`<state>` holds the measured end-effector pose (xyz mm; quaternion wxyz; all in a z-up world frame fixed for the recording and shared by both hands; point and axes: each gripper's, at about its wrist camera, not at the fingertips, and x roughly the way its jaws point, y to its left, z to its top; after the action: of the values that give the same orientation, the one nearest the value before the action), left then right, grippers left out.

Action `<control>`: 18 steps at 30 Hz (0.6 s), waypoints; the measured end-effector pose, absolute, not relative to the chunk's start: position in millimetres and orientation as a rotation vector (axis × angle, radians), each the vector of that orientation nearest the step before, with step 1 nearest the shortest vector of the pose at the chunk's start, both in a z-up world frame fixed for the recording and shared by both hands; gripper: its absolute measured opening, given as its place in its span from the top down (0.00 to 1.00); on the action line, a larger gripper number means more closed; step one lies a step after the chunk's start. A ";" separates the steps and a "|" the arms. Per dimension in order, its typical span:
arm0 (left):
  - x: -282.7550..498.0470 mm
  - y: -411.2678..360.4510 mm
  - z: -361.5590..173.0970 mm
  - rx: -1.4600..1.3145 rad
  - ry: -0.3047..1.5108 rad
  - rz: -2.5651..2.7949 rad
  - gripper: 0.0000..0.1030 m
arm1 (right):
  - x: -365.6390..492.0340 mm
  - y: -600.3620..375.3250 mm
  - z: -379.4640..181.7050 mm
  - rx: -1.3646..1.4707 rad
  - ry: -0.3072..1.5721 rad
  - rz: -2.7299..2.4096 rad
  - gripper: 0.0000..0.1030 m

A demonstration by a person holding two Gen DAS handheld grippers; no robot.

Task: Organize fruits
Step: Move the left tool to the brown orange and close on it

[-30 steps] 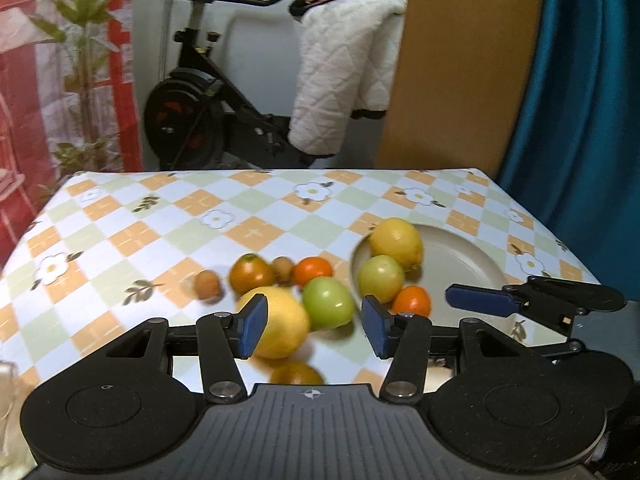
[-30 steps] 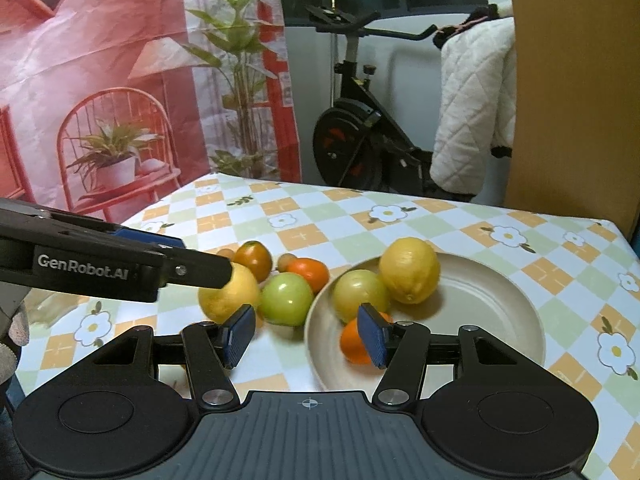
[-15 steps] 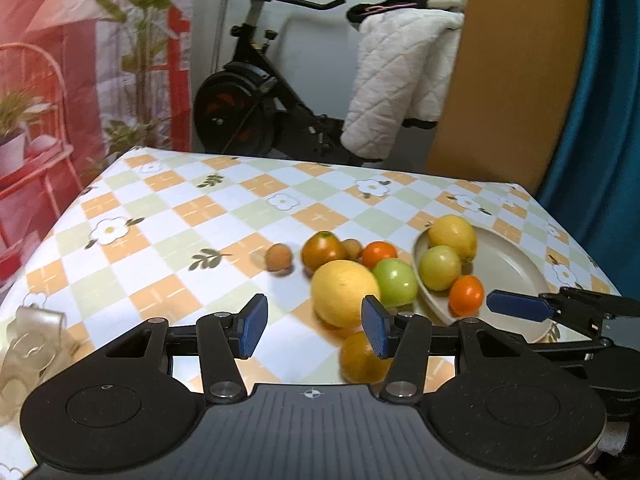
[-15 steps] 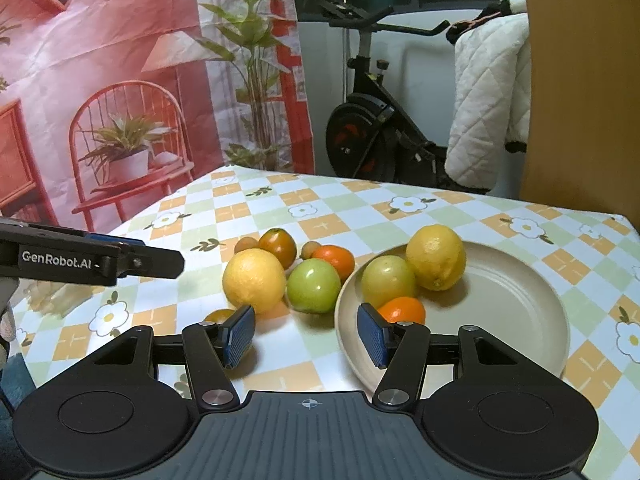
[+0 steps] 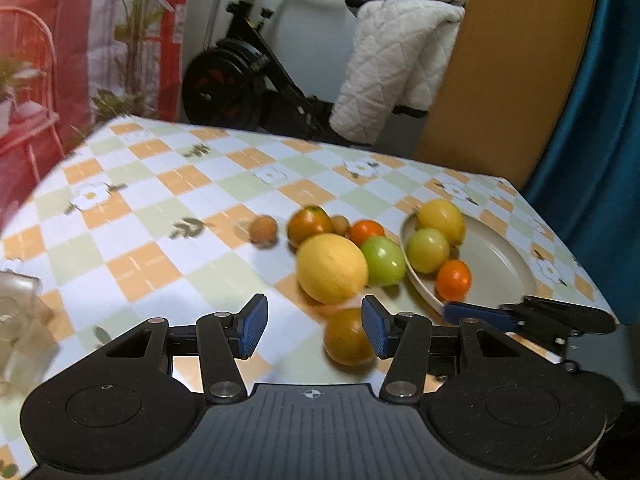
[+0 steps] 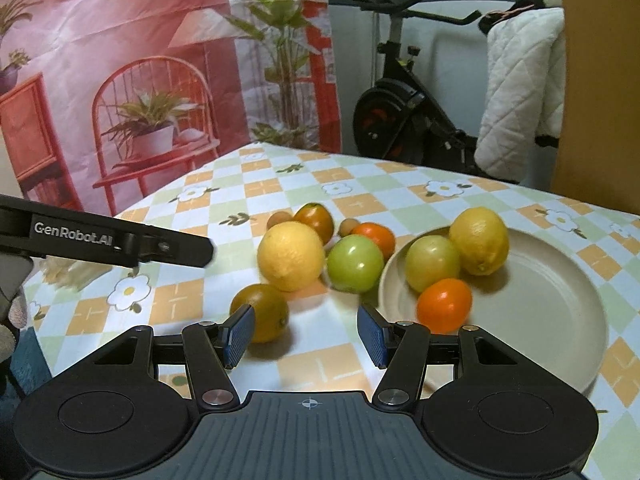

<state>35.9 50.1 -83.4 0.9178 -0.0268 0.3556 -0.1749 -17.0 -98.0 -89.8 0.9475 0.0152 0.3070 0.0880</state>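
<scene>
Both tools, left (image 5: 313, 325) and right (image 6: 305, 334), are held released above the counter (image 5: 168, 216). Bare cloth is seen left of the fruit. An amber fruit (image 6: 260, 317) is set near the right tool, beside the plate (image 6: 560, 300) rim.

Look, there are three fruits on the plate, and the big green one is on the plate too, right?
Not quite. The big green fruit sits on the tablecloth just beside the plate, as the right wrist view shows. Three fruits on the plate is right.

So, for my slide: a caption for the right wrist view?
Open right gripper faces fruit on a checkered tablecloth; three fruits sit on the beige plate.
</scene>
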 end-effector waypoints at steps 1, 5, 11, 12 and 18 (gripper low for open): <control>35.7 49.5 -85.3 -0.056 0.736 -0.367 0.47 | -16.1 -95.3 -91.2 0.024 0.631 0.189 0.49; 37.0 42.5 -92.8 -0.060 0.761 -0.405 0.47 | -11.4 -83.0 -97.2 -0.005 0.642 0.231 0.49; 47.0 40.8 -104.3 -0.090 0.801 -0.416 0.47 | -1.6 -73.9 -105.7 -0.041 0.651 0.248 0.50; 48.5 40.0 -106.0 -0.093 0.806 -0.420 0.47 | -0.1 -73.9 -106.6 -0.041 0.653 0.248 0.50; 55.8 33.9 -112.7 -0.097 0.825 -0.438 0.47 | 8.8 -73.2 -110.4 -0.040 0.653 0.262 0.50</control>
<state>55.8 33.9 -112.7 0.8919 -0.0470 0.3973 -0.2109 8.8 -73.2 -110.4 0.9386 -0.0194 0.3197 0.1282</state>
